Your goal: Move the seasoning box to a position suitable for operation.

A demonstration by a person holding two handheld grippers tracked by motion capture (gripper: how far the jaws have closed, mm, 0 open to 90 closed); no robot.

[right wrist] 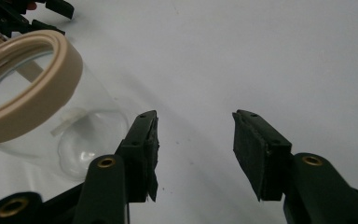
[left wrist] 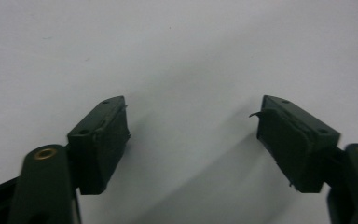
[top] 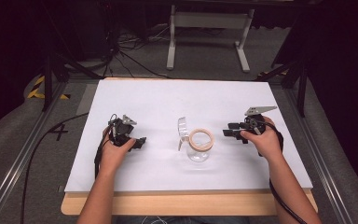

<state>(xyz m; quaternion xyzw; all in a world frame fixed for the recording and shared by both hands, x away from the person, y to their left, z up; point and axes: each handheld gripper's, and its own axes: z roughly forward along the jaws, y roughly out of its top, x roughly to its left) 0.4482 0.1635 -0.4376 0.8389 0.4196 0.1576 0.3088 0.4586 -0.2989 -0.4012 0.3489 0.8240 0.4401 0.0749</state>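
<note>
Both grippers rest low over the white sheet with their jaws spread and nothing between them. Seen from the high view, the left gripper (top: 142,141) sits at about 9 o'clock on the sheet, held in the person's left hand (top: 116,150), its jaws pointing toward 3 o'clock. In the left gripper view its two black pads (left wrist: 105,140) stand wide apart over bare white surface.

At about 3 o'clock on the sheet, the right gripper (top: 227,130) is held in the right hand (top: 263,140), jaws pointing toward 9 o'clock, with its grey three-cornered plate (top: 259,110) on top. In the right gripper view its pads (right wrist: 256,154) are likewise parted, gripping nothing.

Between the two grippers, near the sheet's centre, stands a clear glass jug (top: 198,148) with a tan ring (top: 201,139) around its mouth and a clear handle (top: 183,128) at its 9 o'clock side. The right gripper's tips are near the ring but apart from it. In the right gripper view the jug (right wrist: 74,149) sits at 10 o'clock, just beside the left jaw.

The white sheet (top: 168,100) lies on a wooden table (top: 168,204), whose edge shows at 6 o'clock.
</note>
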